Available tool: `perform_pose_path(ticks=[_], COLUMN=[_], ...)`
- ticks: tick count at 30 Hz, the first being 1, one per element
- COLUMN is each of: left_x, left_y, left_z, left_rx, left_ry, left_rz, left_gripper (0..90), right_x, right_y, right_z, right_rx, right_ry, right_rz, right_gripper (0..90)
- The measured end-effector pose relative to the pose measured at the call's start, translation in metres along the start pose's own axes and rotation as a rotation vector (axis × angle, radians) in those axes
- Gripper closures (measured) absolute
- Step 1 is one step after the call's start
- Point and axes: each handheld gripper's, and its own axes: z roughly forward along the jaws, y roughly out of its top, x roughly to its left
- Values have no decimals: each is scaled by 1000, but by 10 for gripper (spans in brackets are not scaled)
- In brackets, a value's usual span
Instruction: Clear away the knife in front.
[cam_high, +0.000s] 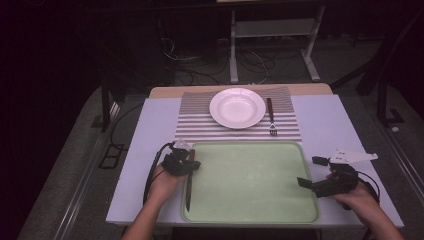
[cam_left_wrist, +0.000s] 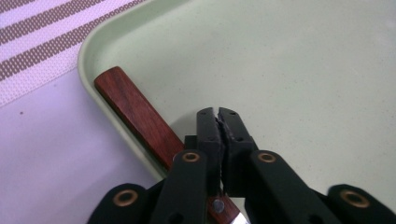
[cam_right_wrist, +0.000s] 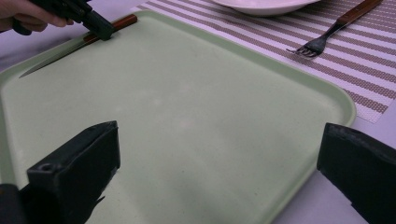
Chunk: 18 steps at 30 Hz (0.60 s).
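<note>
The left tool (cam_left_wrist: 218, 116) is clamped on the knife (cam_left_wrist: 140, 119) at the tray's (cam_high: 250, 215) left edge. The right tool (cam_right_wrist: 215, 172) gapes apart. Best lift the knife level, grip firm.

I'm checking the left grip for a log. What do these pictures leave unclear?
- Left gripper view: whether the left gripper actually pinches the knife; its own links cover the contact.
- High view: the knife under that hand is too small to settle it.
- Right gripper view: the plate is cut off by the top edge.
</note>
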Motion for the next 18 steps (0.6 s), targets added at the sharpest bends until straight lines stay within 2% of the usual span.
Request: perform_pose_path(ticks=[5,7,14,18], left_x=[1,0,-3,-7], left_y=[4,5,8,8], left_z=[-8,-11,-15,-21], left_rx=[-81,-108,-165,-201], left_ry=[-22,-35,-78,-101], left_rz=[31,31,33,52], left_gripper=[742,690,464,323], right_x=[0,0,0,-1], right_y=[0,0,0,0], right_z=[0,1,1,0], right_rx=[3,3,4,3], right_ry=[0,0,1,2], right_rz=[-1,0,-1,-1], right_gripper=[0,0,0,0])
